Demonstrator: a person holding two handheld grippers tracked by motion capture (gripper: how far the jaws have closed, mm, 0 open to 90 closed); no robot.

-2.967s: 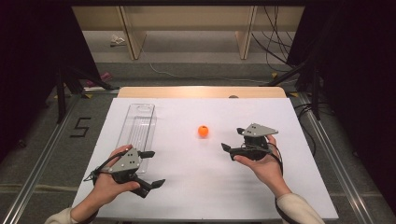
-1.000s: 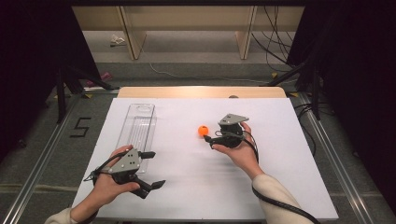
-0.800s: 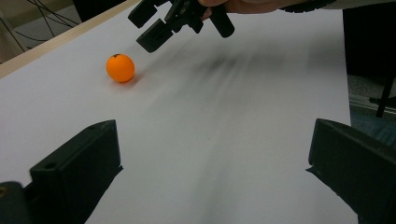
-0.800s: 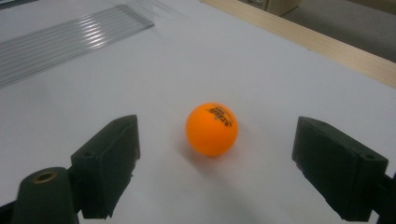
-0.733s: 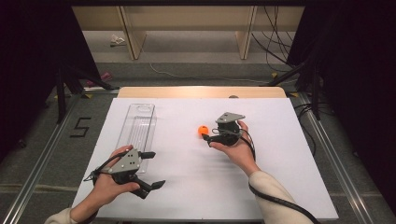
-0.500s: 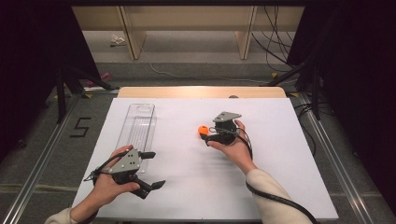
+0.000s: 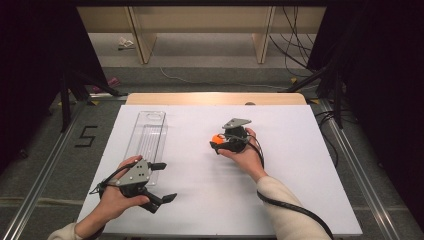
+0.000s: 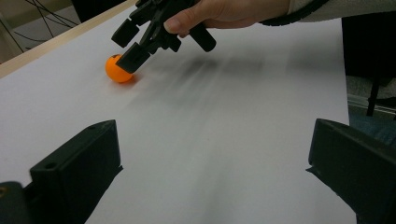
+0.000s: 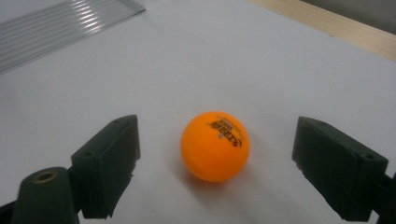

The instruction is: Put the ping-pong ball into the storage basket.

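High view: the right gripper (image 7: 218,145) has been carried leftward across the bench (image 7: 300,165) from its station of three seconds ago and now sits at the orange ball (image 7: 216,139), which lies where it lay then, at mid-bench. The approach is judged complete; the grasp has not been made. The left gripper (image 7: 162,181) has not been moved; it rests near the bench's front left, jaws spread, nothing held. A clear plastic tray (image 7: 147,137) is laid lengthwise along the left side, its near end just beside the left gripper and well apart from the ball. Nothing is seen between ball and tray, so a carry that way is judged unobstructed.

Left gripper view: the left gripper's own jaws are seen wide apart over bare white surface. Farther off, the right gripper (image 8: 132,45) is held by a hand (image 8: 224,10), one jaw set against the near side of the orange ball (image 8: 118,69). The ball is seated on the bench, not lifted.

Right gripper view: the orange ball (image 9: 215,145), black print on top, is framed between the two parted jaws, with a gap left on each side. The jaws are open and nothing is gripped. The tray's ribbed edge (image 9: 65,25) is noted at upper left. A round ball on a smooth surface is judged liable to roll if one jaw lands first.
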